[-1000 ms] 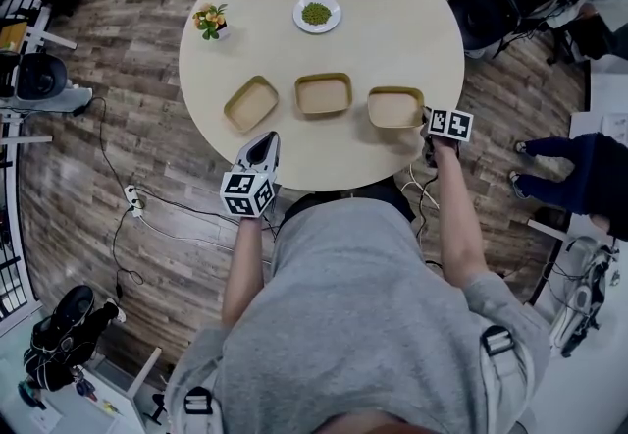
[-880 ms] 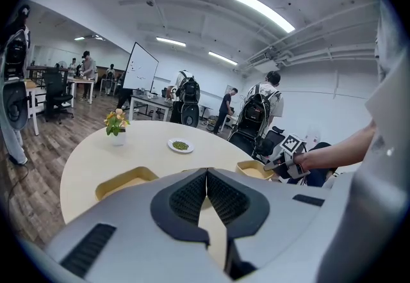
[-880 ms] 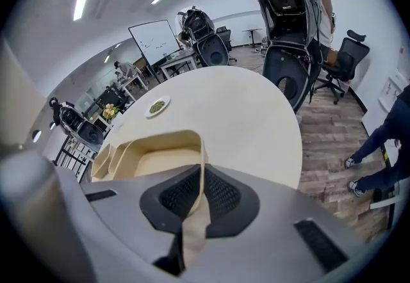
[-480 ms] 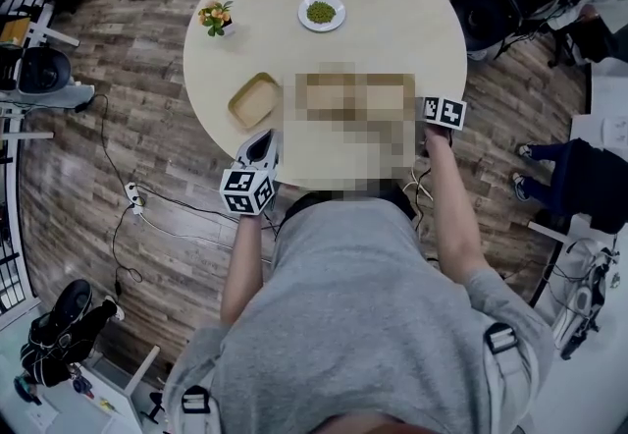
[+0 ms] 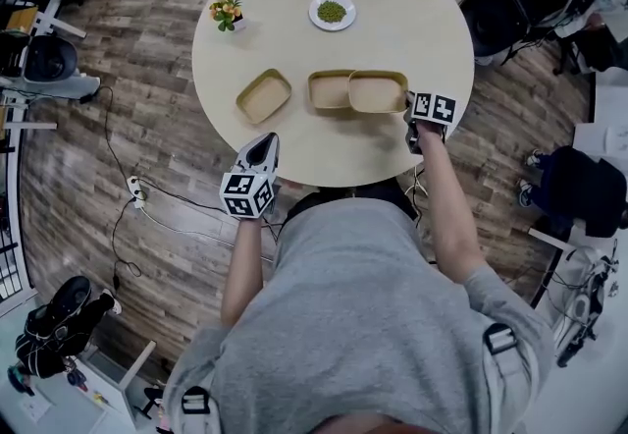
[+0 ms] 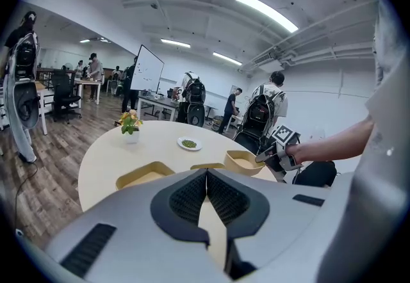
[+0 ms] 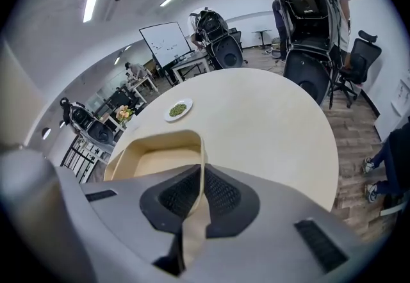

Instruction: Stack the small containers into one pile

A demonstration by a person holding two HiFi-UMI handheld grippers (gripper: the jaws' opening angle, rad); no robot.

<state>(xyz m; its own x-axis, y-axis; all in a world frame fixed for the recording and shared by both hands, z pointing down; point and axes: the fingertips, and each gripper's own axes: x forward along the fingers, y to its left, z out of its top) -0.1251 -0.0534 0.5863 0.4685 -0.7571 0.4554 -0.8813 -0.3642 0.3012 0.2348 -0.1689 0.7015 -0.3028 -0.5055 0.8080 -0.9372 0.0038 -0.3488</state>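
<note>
Tan, thin-walled and round-cornered, the right-hand container [image 5: 378, 91] has its wall pinched between the ribbed pads of the right gripper [image 5: 412, 110]. It abuts the middle container [image 5: 329, 90] on the smooth round table [image 5: 392, 10]. A third container [image 5: 263, 96] lies apart, leftward. The left gripper [image 5: 265, 142] hovers, jaws together, empty.

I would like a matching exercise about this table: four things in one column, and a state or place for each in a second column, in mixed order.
Things:
1. right claw
2. left claw
3. white plate
4. flower pot

States or places:
A. has green contents
B. shut, nothing in it
C. shut on the wall of a container
D. stands left of the plate in the head view

Pairs: 1-C, 2-B, 3-A, 4-D
</note>
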